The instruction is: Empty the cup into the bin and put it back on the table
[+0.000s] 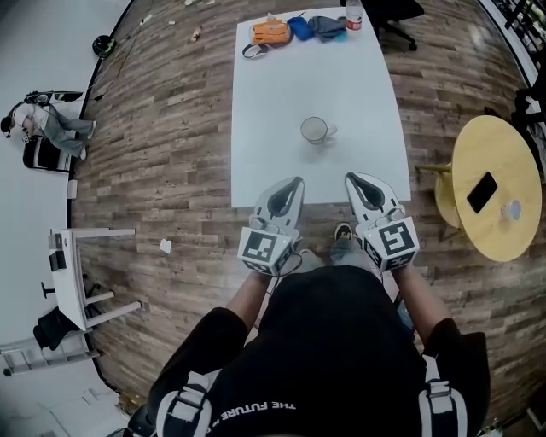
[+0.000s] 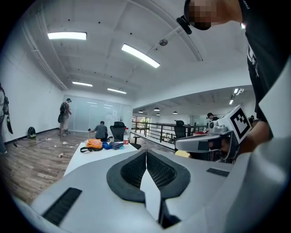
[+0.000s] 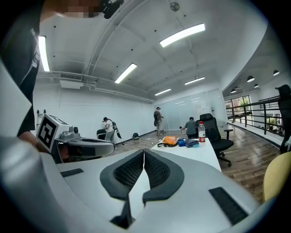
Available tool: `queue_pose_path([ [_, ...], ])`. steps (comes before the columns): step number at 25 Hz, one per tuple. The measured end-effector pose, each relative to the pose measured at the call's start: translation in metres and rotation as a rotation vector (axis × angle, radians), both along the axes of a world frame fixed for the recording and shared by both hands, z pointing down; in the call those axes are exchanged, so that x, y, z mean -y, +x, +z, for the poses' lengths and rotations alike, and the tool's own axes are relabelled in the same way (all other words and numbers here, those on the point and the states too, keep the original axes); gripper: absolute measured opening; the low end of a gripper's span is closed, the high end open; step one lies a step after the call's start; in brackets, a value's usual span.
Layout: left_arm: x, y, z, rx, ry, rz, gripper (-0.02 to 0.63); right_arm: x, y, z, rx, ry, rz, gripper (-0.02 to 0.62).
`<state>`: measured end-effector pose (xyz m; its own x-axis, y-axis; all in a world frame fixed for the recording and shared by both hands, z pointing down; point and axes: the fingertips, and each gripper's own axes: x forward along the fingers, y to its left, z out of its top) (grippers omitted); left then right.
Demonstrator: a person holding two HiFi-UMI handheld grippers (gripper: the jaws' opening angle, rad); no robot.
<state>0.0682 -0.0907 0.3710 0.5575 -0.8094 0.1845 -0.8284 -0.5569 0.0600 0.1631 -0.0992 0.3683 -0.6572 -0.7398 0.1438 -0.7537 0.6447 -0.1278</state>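
Head view: cup (image 1: 316, 130) upright on table (image 1: 256, 102), well ahead of both grippers; left gripper (image 1: 293, 183) and right gripper (image 1: 357, 179) closed on nothing, near table's front edge; seemingly clear, rigid, light, likely slippery and breakable; best pinched across rim, beside handle.

Black tee (image 1: 333, 341), white lettering (image 1: 256, 406) — grey shoulder straps (image 1: 189, 399), buckles.

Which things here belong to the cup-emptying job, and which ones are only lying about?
Job:
- cup
- white table
- left gripper and right gripper, both shut and empty

Lying about:
- orange bag
- blue pouch
- bottle
- phone
- round table
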Motion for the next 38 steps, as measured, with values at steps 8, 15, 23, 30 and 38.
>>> queue_pose_path([
  [8, 0.047, -0.023, 0.033, -0.023, -0.065, 0.053, 0.023, 0.056, -0.028, 0.039, -0.074, -0.045, 0.03, 0.017],
  [15, 0.076, -0.023, 0.057, -0.011, -0.107, 0.118, 0.023, 0.108, -0.026, 0.095, -0.211, -0.092, 0.066, 0.02],
  [23, 0.11, -0.022, 0.099, 0.044, -0.152, 0.124, 0.023, 0.173, -0.018, 0.188, -0.33, -0.202, 0.073, 0.126],
  [30, 0.153, -0.03, 0.175, 0.058, -0.225, 0.11, 0.266, 0.198, -0.03, 0.223, -0.359, -0.213, 0.041, 0.126],
  [38, 0.172, -0.027, 0.203, 0.058, -0.21, 0.199, 0.326, 0.216, -0.043, 0.233, -0.337, -0.198, 0.016, 0.104],
])
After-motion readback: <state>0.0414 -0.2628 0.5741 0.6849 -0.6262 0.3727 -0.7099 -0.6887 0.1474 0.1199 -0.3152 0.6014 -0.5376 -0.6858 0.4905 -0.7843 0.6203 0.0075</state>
